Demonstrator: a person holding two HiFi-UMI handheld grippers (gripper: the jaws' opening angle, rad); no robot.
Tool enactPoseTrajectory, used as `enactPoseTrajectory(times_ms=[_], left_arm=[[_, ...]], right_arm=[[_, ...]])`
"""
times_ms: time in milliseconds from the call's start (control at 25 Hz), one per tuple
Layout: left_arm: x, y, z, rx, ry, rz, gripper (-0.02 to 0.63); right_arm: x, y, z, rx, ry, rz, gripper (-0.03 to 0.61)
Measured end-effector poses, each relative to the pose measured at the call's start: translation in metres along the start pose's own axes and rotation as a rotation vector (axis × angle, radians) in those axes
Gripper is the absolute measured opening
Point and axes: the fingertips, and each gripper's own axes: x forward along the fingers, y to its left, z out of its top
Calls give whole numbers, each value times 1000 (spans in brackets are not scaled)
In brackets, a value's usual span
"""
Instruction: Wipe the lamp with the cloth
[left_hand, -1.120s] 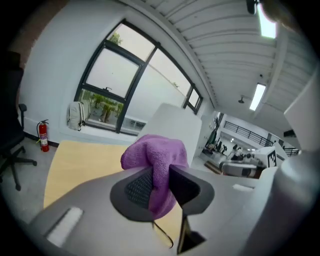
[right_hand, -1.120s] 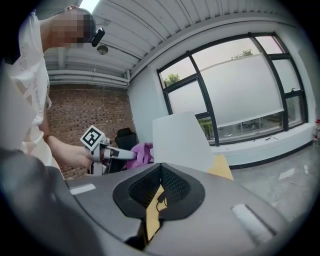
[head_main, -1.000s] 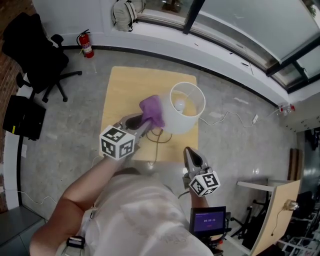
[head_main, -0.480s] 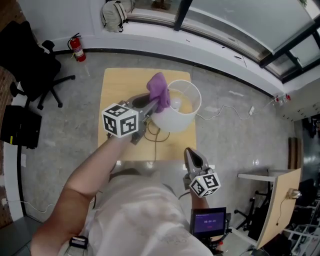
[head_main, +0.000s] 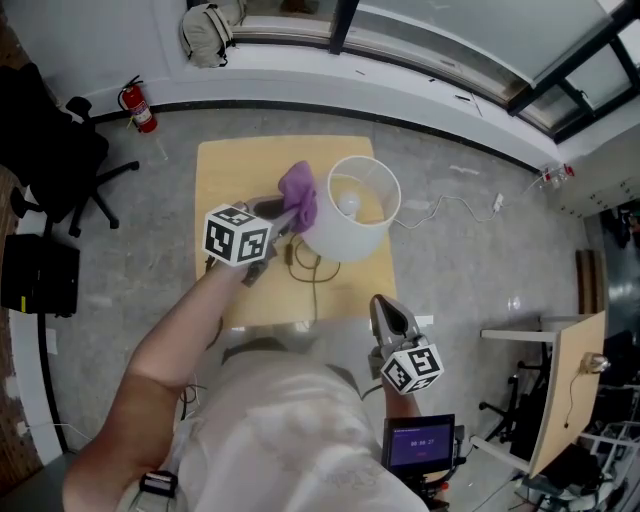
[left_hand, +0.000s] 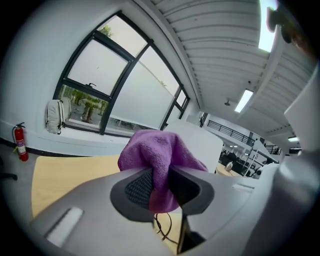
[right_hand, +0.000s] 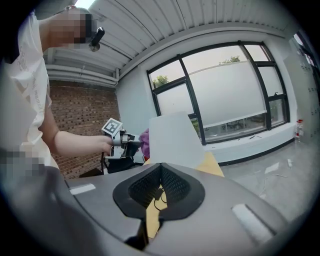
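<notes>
**Jaws gripping the cloth (head_main: 298, 195) at the lamp (head_main: 345, 245)**

Head view: the jaws of the left gripper (head_main: 285, 218) are clamping a bunched fold of the purple cloth. They are holding it at the left of the lamp, seemingly against the shade (head_main: 335, 235) near its rim. That probably leaves a soft wad ahead of the tips for rubbing. The right gripper (head_main: 386, 306) is hanging well short of the lamp, taking no part. The shade is opening upward and holding only the bulb (head_main: 350, 205). The lamp is standing on the worktop (head_main: 230, 165).

Left gripper view: the jaws are standing partly apart, pinching the cloth (left_hand: 159, 152), with the lamp (left_hand: 202, 145) just behind it.

Right gripper view: the jaws of the right gripper (right_hand: 161, 189) are resting together, empty, and pointing toward the lamp (right_hand: 172, 140).
</notes>
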Motion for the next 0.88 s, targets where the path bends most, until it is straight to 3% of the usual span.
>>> enactPoseTrajectory(times_ms=[240,600,880], left_arm=[[7,23,-32,38,109,41,86],[13,49,-58,84,193,111,86],[-5,55,-60,145,185,182,86]], right_arm=[[-5,3,-5,7,8,-38,14],[-11,10,-10,22,1,-90,14],[-10,16,-14,33,-11,-105,15]])
